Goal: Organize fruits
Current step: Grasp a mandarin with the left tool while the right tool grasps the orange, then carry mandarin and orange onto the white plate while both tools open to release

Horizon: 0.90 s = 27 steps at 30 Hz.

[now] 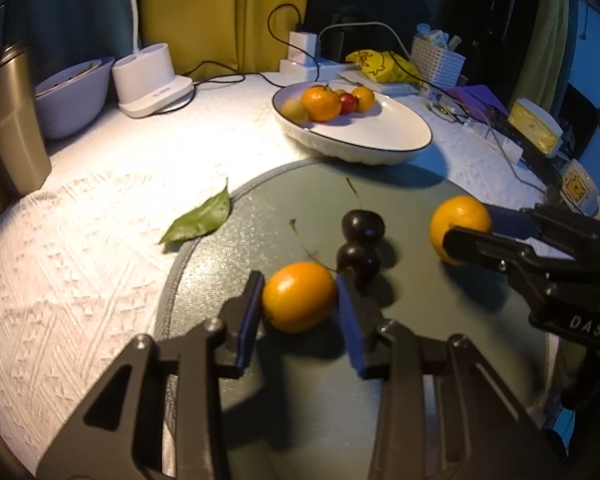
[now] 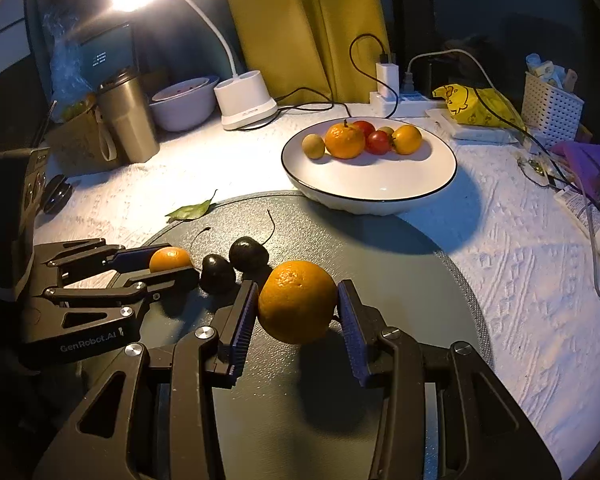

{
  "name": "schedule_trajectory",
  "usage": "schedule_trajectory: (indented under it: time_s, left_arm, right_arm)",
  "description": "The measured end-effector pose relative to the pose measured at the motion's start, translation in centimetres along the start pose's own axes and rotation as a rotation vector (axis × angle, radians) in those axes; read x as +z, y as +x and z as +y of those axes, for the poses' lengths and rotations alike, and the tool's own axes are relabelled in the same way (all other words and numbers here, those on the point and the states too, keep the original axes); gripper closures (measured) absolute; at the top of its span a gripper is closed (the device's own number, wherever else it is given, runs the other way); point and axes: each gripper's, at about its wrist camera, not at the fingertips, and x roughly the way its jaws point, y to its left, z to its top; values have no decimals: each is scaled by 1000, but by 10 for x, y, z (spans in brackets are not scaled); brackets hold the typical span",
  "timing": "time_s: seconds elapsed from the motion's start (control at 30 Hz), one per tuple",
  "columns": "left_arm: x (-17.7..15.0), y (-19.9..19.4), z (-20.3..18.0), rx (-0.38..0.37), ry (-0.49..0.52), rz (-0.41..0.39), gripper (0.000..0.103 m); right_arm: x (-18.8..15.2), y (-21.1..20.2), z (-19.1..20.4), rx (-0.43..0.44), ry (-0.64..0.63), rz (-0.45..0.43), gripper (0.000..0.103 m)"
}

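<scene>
Both tools are built alike: matte black, angular linkage arms with triangular cut-outs, joined by round silver screw heads that catch the lamp light. The left tool (image 1: 300,300) has blue pads on the inner faces of its fingers (image 1: 249,320); the right tool (image 2: 298,310) shows the same blue pads, ribbed along their edges (like a fine comb). White lettering on the left tool's black body reads "GenRobot.AI", and letters "DAS" show on the right tool's side.

Two dark cherries (image 2: 236,262) between both grippers; open mat (image 2: 400,264) toward white bowl (image 2: 420,188).
</scene>
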Motion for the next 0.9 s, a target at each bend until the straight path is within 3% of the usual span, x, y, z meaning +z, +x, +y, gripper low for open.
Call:
schedule_trajectory:
  time_s: [0.5, 0.9]
  left_arm:
    - [23, -26, -1, -11, -13, -93, 65]
    - [45, -25, -13, -25, 9, -118, 65]
  right_arm:
    - [13, -6, -10, -10, 5, -32, 60]
    - [27, -7, -26, -20, 18, -58, 60]
